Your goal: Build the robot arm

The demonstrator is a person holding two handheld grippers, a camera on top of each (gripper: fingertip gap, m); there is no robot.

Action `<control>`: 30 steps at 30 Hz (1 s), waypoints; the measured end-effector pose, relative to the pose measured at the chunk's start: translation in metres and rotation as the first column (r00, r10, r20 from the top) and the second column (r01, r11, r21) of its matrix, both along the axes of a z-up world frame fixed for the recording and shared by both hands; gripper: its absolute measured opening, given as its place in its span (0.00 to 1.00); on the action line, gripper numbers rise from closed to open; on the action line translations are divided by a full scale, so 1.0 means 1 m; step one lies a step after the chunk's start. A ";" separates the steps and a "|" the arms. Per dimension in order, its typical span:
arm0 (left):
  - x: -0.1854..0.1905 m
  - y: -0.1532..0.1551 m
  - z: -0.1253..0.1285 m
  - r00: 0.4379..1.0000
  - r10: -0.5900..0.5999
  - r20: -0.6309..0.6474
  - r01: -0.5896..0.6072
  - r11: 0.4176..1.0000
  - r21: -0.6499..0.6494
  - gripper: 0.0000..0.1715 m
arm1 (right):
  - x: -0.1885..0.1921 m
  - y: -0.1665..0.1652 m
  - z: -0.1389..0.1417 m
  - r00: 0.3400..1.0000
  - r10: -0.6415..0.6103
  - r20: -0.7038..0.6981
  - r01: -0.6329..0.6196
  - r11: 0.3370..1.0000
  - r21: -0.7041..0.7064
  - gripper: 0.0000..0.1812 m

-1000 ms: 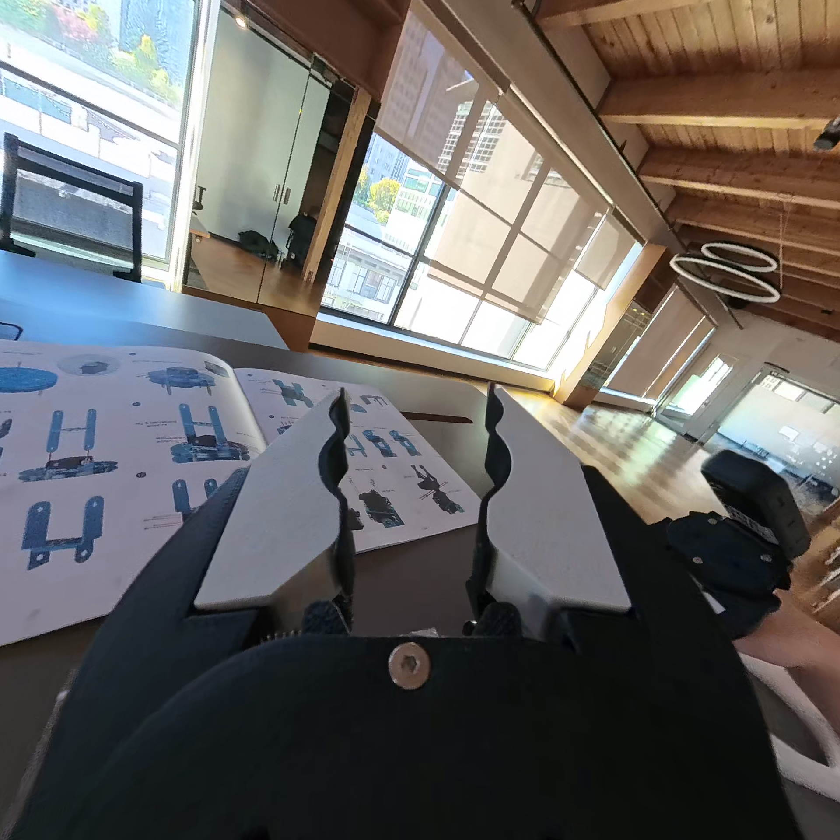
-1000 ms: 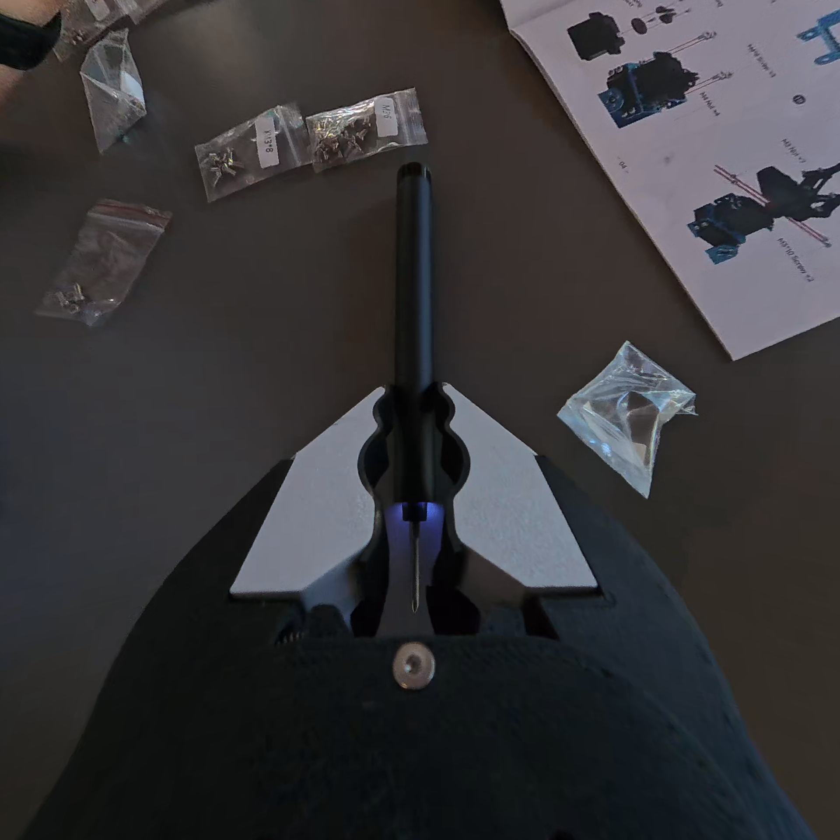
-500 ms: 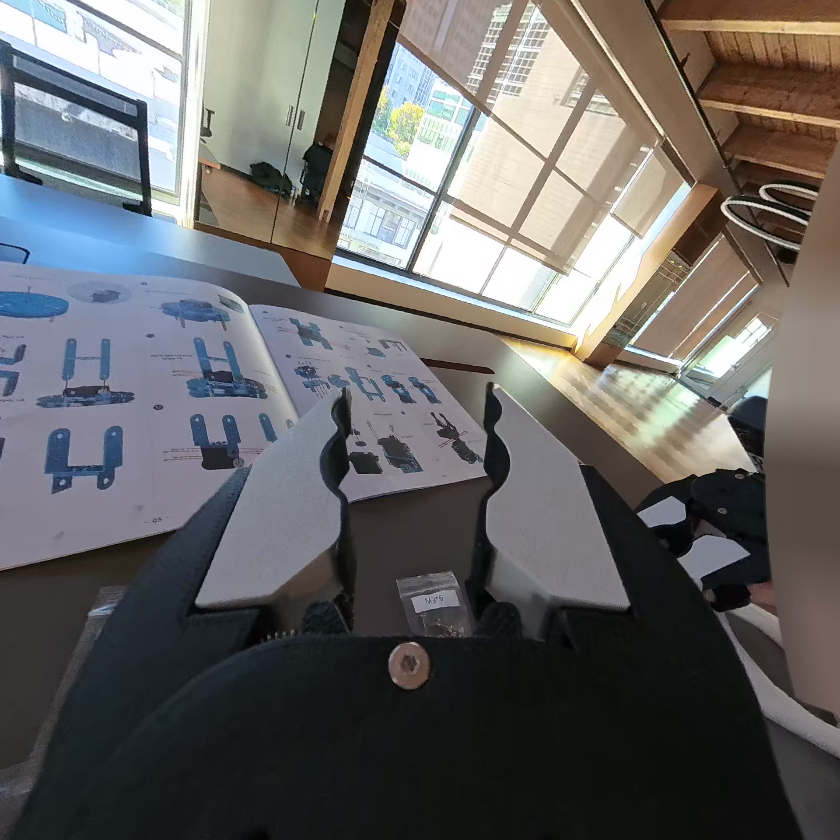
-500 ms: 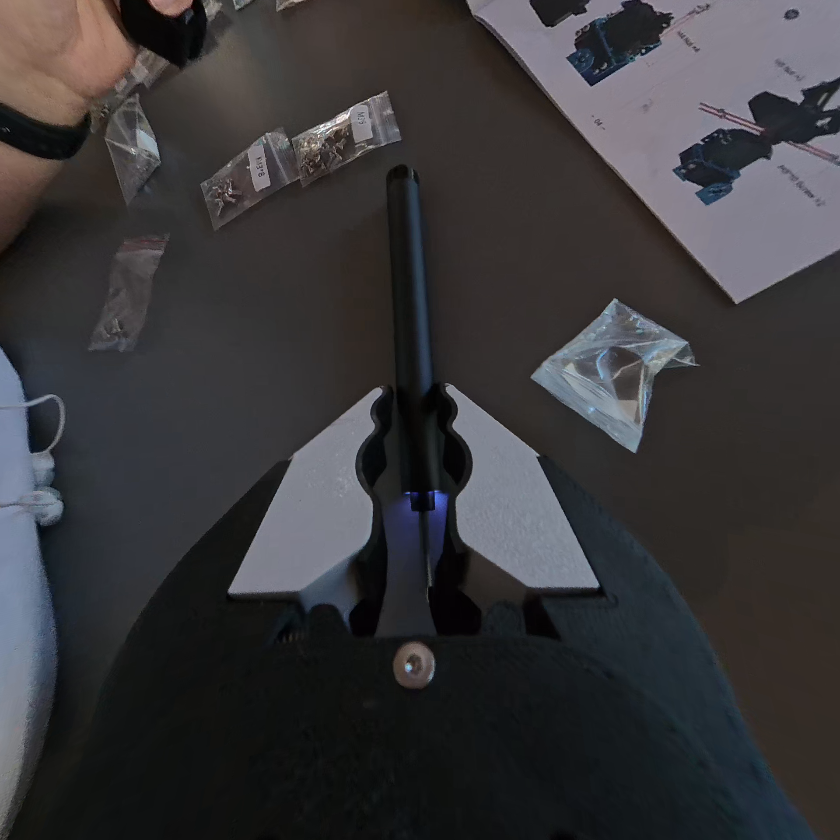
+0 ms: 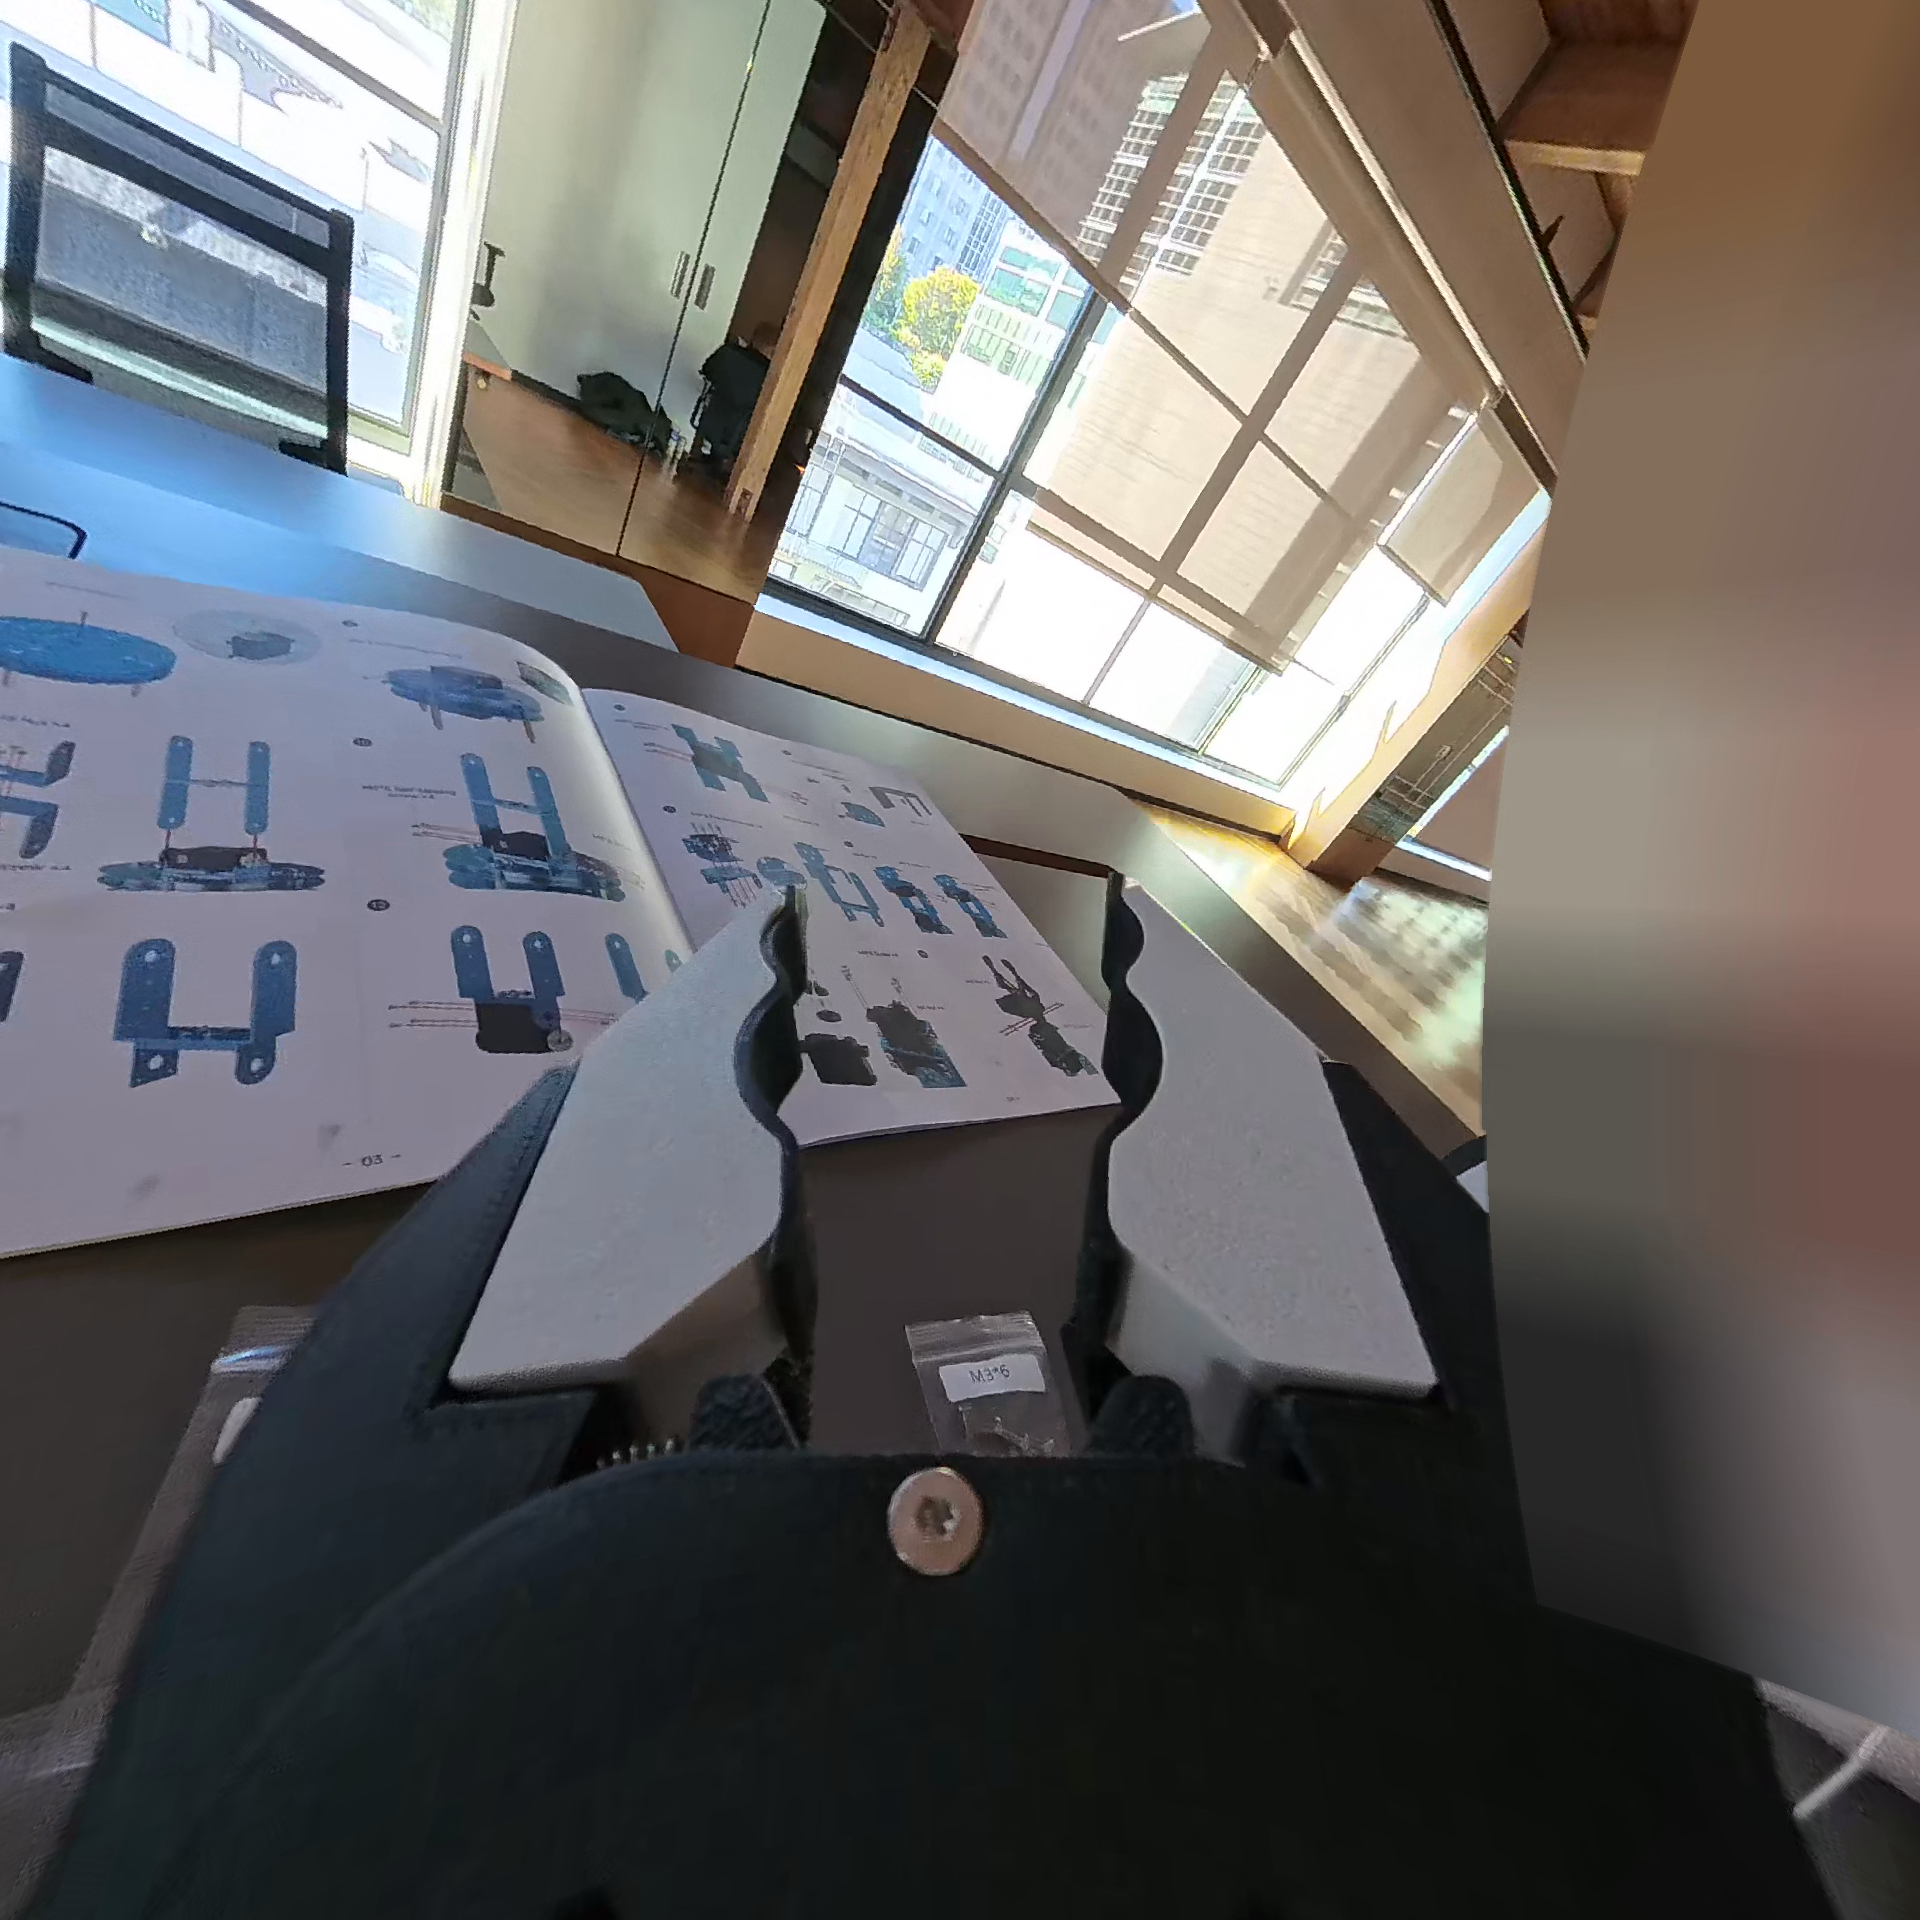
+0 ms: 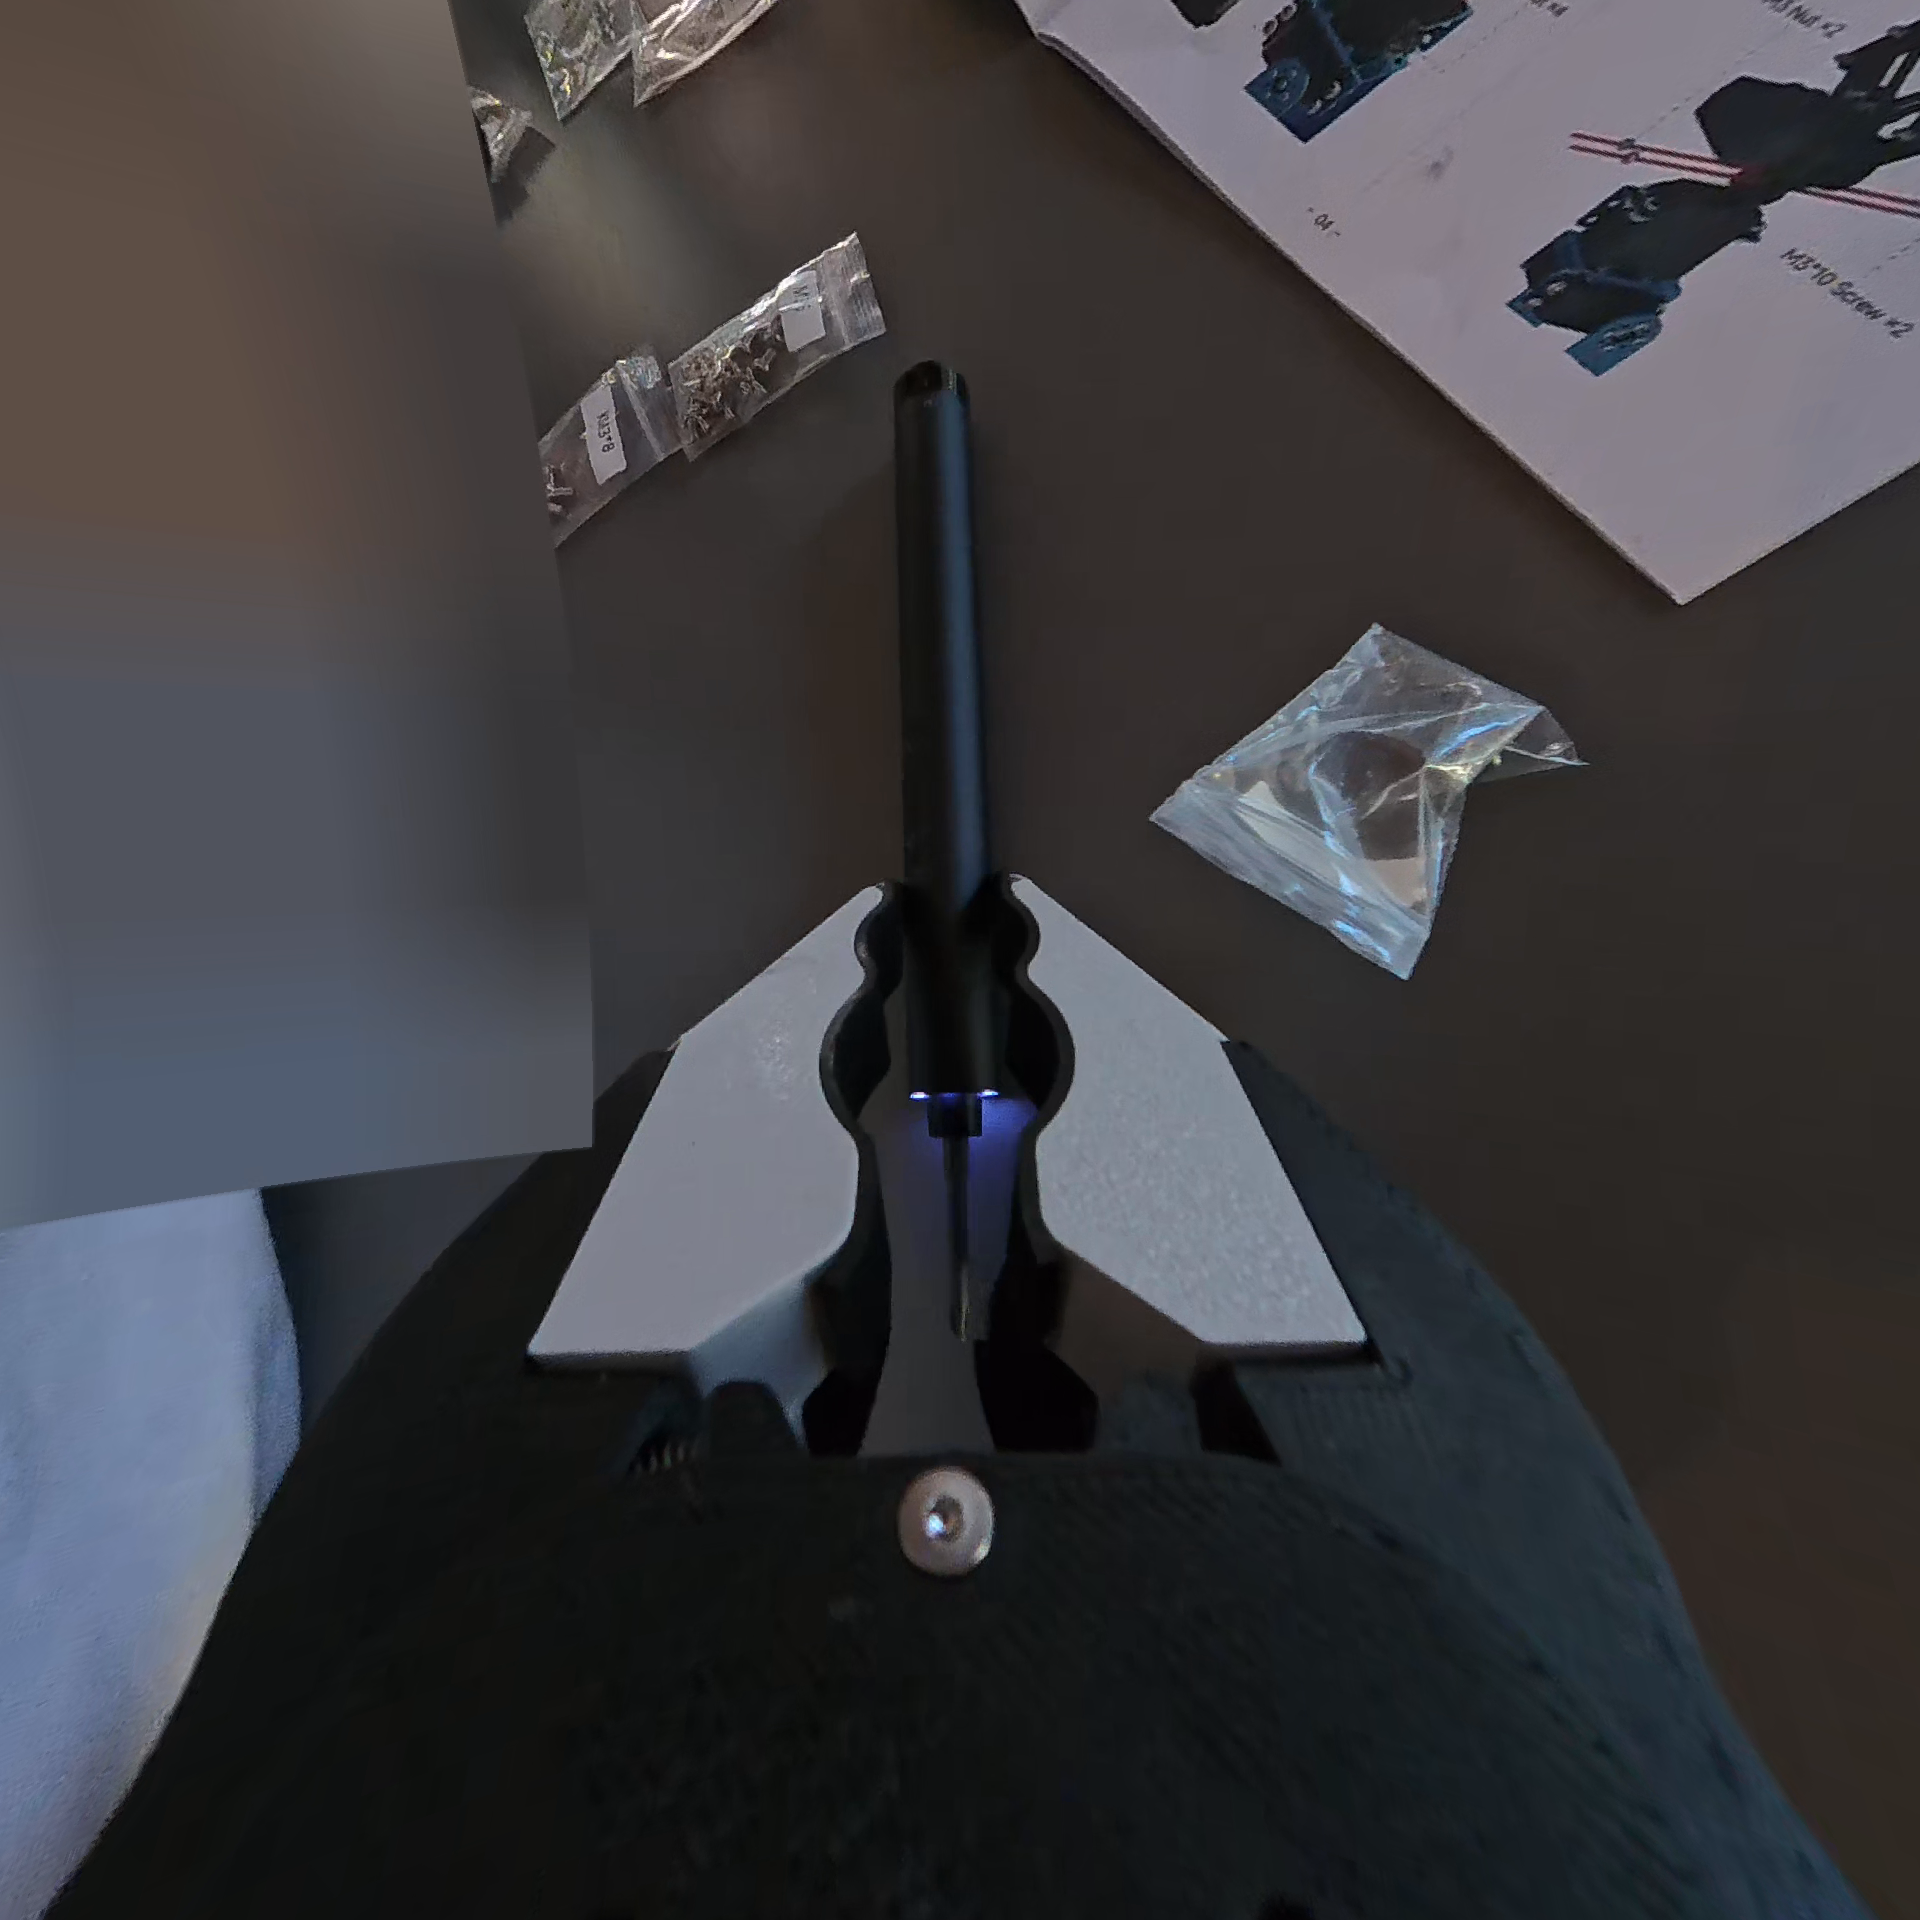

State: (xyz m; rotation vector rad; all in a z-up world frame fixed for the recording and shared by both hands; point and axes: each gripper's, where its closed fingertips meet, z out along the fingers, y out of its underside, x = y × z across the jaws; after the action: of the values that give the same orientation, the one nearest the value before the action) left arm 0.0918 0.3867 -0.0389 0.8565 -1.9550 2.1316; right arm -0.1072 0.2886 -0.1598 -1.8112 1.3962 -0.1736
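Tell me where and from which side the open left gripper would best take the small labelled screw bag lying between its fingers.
Probably the top edge of the small screw bag, the flat sealed strip above its white label. It lies flat on the dark table with the screws bunched at the near end, so the left gripper would likely come from above, tilted, one finger sliding under that thin edge.

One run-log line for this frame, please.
left hand-held gripper: open, empty, above small screw bag | right hand-held gripper: shut on black screwdriver | table: open manual, crumpled clear bag
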 end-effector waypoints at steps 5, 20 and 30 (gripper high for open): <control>0.003 0.001 -0.003 1.000 0.004 -0.017 -0.004 1.000 -0.001 0.32 | 0.000 0.000 0.000 1.000 -0.004 -0.010 0.005 0.999 0.035 0.09; 0.003 0.004 0.000 1.000 0.009 -0.013 -0.009 1.000 -0.007 0.28 | 0.001 -0.001 0.000 1.000 -0.007 -0.019 0.008 0.998 0.068 0.09; 0.002 0.005 0.003 1.000 0.006 -0.003 -0.006 1.000 -0.009 0.27 | 0.002 -0.001 0.000 1.000 -0.008 -0.026 0.010 0.996 0.089 0.09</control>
State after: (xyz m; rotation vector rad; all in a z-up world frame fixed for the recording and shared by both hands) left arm 0.0935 0.3921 -0.0362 0.8648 -1.9417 2.1394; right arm -0.1055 0.2874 -0.1600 -1.7398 1.4081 -0.0916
